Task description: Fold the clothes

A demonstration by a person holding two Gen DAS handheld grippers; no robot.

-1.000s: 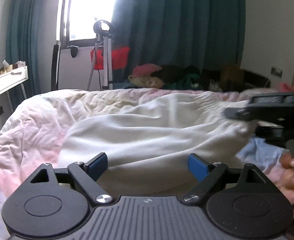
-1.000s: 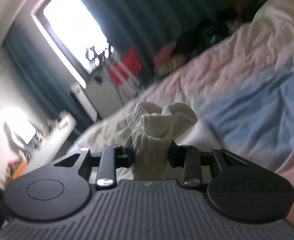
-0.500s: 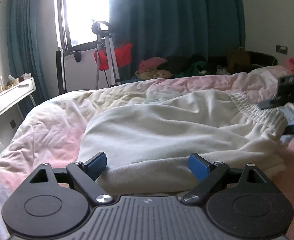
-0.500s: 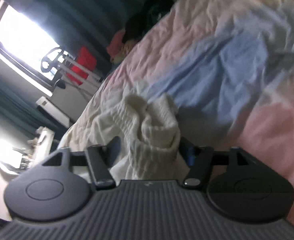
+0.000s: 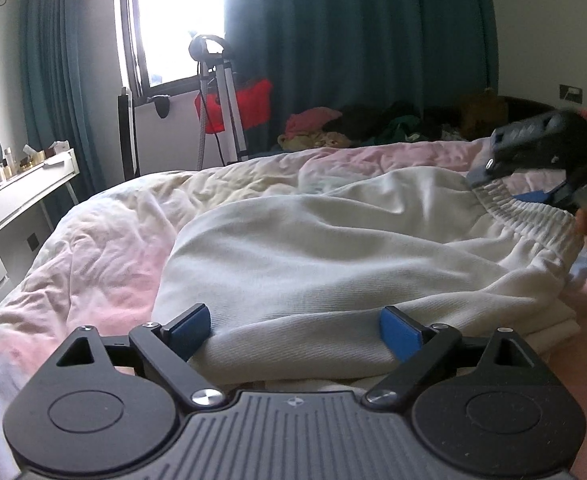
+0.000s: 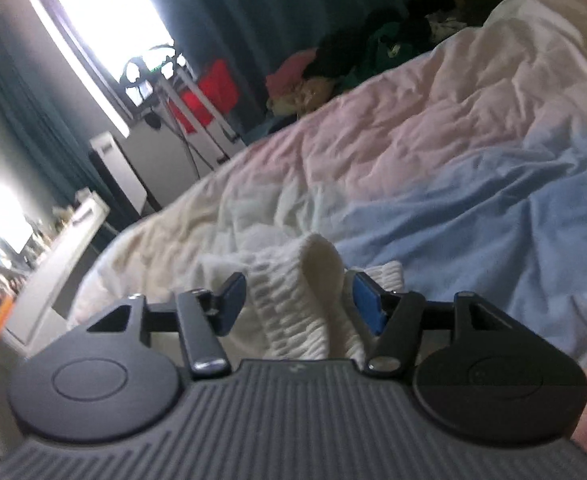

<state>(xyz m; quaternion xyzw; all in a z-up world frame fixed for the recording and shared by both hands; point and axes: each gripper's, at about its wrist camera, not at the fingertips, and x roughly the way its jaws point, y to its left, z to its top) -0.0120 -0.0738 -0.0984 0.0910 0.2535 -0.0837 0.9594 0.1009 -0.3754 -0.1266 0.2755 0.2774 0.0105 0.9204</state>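
A cream garment [image 5: 333, 248] is spread on the bed [image 5: 93, 248]; its ribbed waistband [image 6: 293, 304] sits loosely between the part-open right gripper [image 6: 297, 304], while the wide-open left gripper [image 5: 293, 328], holding nothing, straddles its folded edge for flattening.

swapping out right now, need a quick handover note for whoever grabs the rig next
Left claw: open, resting at the near folded edge of the white garment, fabric between its pads but not clamped.
Right claw: open, pads apart on either side of the ribbed waistband, not gripping it.
The garment lies on the pastel duvet, doubled over, waistband on the right side.
Done: looks like one fold is laid and the waistband set down.
Left: probably smooth it and make at least one more fold. The clothes pile beyond the bed may be next.
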